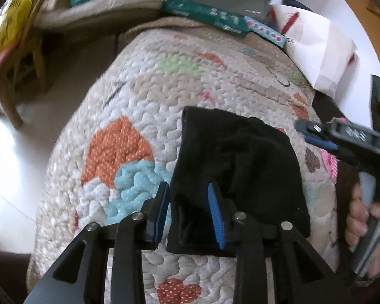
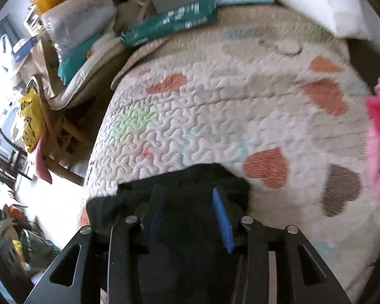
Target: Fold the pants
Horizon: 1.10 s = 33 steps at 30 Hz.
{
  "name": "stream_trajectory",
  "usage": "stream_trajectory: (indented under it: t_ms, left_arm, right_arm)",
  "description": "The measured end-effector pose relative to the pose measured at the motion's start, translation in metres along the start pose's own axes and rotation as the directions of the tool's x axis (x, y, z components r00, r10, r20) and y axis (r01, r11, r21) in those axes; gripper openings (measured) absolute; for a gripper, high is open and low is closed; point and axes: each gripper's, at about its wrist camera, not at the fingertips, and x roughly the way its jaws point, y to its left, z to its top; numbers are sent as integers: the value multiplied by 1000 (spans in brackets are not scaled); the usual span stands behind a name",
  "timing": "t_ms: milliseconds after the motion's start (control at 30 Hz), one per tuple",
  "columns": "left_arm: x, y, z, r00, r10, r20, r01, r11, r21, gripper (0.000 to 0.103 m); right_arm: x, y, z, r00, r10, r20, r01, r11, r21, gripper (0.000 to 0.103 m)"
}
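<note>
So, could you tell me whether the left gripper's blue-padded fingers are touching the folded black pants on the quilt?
Cannot tell. In the left wrist view the left gripper straddles an edge of the black pants, but neither view shows pad contact or a gap plainly.

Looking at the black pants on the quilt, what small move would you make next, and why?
Probably lift the left gripper clear: the black pants already lie as a compact folded bundle on the quilt, and its pads stand apart around the near edge.

Both claws point steeply downward. The left claw (image 1: 190, 212) has its jaws parted; the right claw (image 2: 190, 217) likewise, its handle gripped by a hand (image 1: 362, 225).
</note>
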Motion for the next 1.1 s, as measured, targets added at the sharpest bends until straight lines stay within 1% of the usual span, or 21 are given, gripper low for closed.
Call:
stream_trajectory:
  t_ms: [133, 267, 400, 533, 633, 700, 867, 1100]
  left_arm:
    - [-7, -15, -3, 997, 63, 54, -67, 994, 84, 32]
    - [-11, -20, -5, 992, 92, 84, -101, 988, 115, 35]
    - [-15, -22, -7, 986, 119, 114, -135, 982, 135, 37]
    - [-19, -24, -11, 978, 148, 146, -171, 973, 155, 38]
    - [-20, -24, -11, 976, 157, 153, -181, 971, 157, 38]
    - [-20, -22, -11, 976, 155, 151, -177, 972, 151, 39]
    - [-20, -18, -9, 981, 140, 137, -158, 978, 134, 39]
    - [-17, -16, -7, 987, 119, 112, -132, 985, 114, 39]
  right_arm:
    - [-35, -17, -31, 999, -25, 43, 26, 1000, -13, 48]
    - [-57, -34, -67, 997, -30, 66, 29, 999, 21, 51]
    - [-65, -40, -102, 997, -37, 63, 35, 999, 39, 52]
    - [-60, -40, -122, 998, -46, 47, 45, 998, 35, 52]
    - [-56, -38, -127, 999, -35, 32, 34, 999, 40, 52]
    - [-56, -33, -126, 999, -34, 36, 33, 999, 24, 52]
    - [-60, -21, -121, 998, -44, 52, 46, 999, -28, 54]
    - [-54, -12, -109, 998, -47, 44, 49, 997, -51, 55]
